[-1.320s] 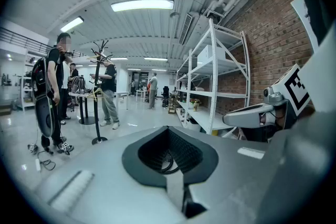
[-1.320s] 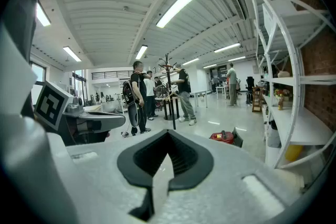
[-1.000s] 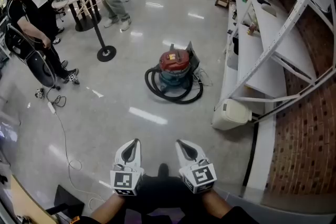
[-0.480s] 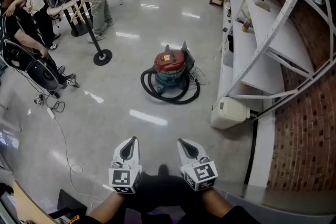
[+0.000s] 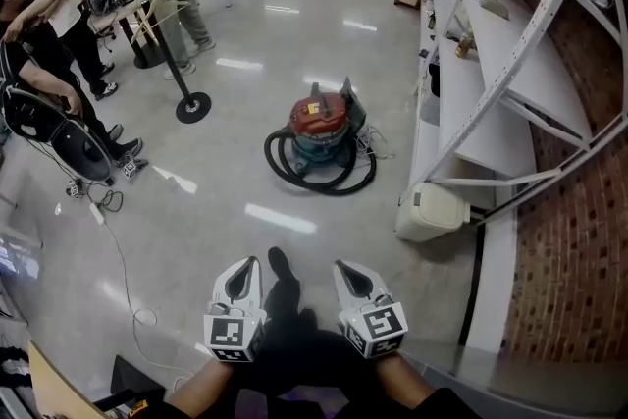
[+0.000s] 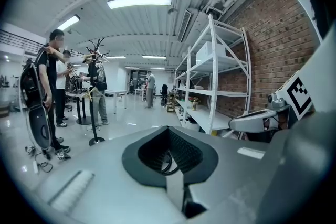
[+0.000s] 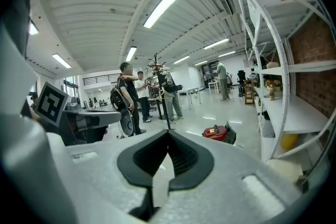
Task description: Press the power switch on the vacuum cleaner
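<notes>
The vacuum cleaner [image 5: 322, 129] stands on the shiny floor ahead of me: a red lid on a teal drum, with a black hose [image 5: 294, 170] coiled round its base. In the right gripper view the vacuum cleaner [image 7: 219, 132] shows small, right of the jaws. I cannot make out its power switch at this distance. My left gripper [image 5: 245, 274] and right gripper [image 5: 351, 274] are held side by side low in the head view, well short of the vacuum. Each gripper is shut with nothing held, the left gripper [image 6: 169, 129] and the right gripper [image 7: 168, 134] alike.
White shelving [image 5: 491, 64] lines the right side before a brick wall, with a white bin [image 5: 432, 211] at its foot. Several people [image 5: 39, 44] stand at the left by a stanchion base [image 5: 192, 106]. A thin cable [image 5: 118, 240] trails on the floor. My shoe [image 5: 281, 264] shows between the grippers.
My foot has stepped forward between the grippers. The view has shifted slightly towards the vacuum. Both grippers keep their pose. The people at the left have moved about.
</notes>
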A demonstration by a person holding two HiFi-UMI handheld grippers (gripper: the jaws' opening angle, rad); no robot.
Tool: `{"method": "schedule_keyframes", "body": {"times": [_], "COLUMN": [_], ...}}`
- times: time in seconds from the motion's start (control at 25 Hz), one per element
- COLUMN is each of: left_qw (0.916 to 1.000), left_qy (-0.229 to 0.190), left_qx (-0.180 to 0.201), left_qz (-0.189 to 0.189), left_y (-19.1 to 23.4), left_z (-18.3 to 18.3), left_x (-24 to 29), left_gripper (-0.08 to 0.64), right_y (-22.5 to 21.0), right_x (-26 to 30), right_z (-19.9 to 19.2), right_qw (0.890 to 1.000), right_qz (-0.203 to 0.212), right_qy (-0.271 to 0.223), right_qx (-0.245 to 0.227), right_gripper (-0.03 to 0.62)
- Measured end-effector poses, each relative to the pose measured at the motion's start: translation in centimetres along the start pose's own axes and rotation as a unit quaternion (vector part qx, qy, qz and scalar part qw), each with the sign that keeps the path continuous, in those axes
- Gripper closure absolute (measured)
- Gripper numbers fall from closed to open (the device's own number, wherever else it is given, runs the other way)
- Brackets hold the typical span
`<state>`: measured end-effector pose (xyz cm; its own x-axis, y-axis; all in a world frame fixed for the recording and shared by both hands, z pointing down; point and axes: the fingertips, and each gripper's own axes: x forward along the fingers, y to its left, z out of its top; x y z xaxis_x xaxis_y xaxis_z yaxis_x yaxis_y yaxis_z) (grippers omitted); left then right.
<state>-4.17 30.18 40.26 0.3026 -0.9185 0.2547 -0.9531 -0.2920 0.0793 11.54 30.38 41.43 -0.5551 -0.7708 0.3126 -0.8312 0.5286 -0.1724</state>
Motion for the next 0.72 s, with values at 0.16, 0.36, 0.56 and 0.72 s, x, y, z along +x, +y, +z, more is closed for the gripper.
{"method": "schedule_keyframes", "body": {"times": [0.16,0.36,0.56,0.72], "left_qw": [0.9997,0.9981,0.9972,0.9978], "left_qy": [0.005,0.009,0.019,0.025], "left_qx": [-0.007,-0.002,0.003,0.002], "left_qz": [-0.022,-0.06,-0.072,-0.062], "left_y": [-1.2,-2.8,-2.4,-0.2], "left_z": [-0.1,0.9,1.2,1.9], "left_x": [3.0,7.5,11.6,14.8], "left_gripper": [0.543,0.543,0.543,0.543], "right_y": [-2.0,-5.2,-8.2,-9.9], "right_x": [-0.5,-0.3,2.3,6.2], "right_z": [-0.2,-1.1,-0.6,0.6], "right_qw": [1.0,0.997,0.996,0.996], "right_qz": [-0.022,-0.058,-0.073,-0.067], "right_qy": [0.008,0.029,0.034,0.039], "right_qx": [0.004,0.03,0.038,0.035], "right_gripper": [0.6,0.6,0.6,0.6]}}
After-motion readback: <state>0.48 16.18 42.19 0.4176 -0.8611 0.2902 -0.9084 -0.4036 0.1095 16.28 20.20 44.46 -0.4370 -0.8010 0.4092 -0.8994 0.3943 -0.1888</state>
